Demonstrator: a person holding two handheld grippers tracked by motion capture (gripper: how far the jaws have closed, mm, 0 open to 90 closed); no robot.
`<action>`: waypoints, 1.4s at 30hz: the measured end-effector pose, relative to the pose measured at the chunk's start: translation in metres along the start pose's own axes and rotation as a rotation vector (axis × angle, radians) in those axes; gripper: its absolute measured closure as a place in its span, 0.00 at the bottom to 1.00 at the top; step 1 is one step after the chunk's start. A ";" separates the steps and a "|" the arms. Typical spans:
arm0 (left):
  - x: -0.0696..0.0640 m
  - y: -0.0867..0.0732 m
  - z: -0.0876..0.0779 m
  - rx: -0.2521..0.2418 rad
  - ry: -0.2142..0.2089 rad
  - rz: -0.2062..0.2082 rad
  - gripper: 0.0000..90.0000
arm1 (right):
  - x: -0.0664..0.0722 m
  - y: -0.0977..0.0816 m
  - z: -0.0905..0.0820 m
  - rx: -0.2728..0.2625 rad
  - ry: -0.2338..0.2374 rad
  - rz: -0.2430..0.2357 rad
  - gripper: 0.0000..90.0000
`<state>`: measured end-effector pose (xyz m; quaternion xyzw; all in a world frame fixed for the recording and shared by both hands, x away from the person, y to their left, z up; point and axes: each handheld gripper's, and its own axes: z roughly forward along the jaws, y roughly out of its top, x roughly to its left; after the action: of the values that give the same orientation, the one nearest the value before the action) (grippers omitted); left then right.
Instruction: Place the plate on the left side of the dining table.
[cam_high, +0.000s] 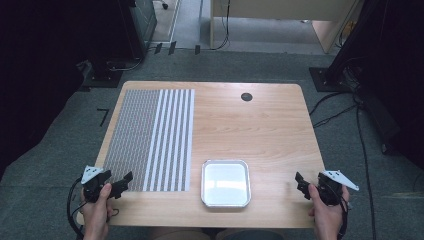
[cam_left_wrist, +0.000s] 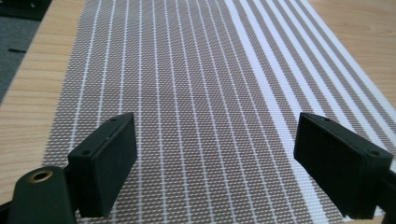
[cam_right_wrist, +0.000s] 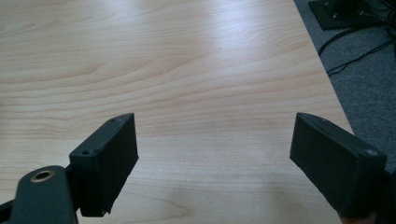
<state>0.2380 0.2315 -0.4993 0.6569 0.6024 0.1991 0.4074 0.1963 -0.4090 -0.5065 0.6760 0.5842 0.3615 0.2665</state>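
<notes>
Left gripper (cam_high: 121, 182) fingers spread, empty; right gripper (cam_high: 301, 185) likewise.

A light wooden table (cam_high: 260, 125) with rounded corners is set on a grey carpeted floor (cam_high: 240, 62). Black cables (cam_high: 362, 145) are trailed over the carpet at the right. A pale wooden desk (cam_high: 280, 10) is seen beyond, and dark equipment stands (cam_high: 107, 75) are placed at both sides.
</notes>
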 end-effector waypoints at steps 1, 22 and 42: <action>-0.002 0.000 0.001 -0.002 -0.002 -0.001 0.15 | 0.002 0.000 0.000 -0.001 0.002 0.001 0.16; -0.039 0.003 0.014 0.004 -0.039 0.043 0.15 | 0.043 0.001 -0.002 -0.020 0.102 -0.007 0.17; -0.085 0.000 0.028 0.026 -0.079 0.089 0.15 | 0.070 -0.004 0.000 -0.018 0.132 -0.062 0.17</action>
<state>0.2423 0.1420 -0.4959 0.6957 0.5584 0.1831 0.4131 0.1980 -0.3396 -0.4967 0.6297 0.6179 0.4023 0.2446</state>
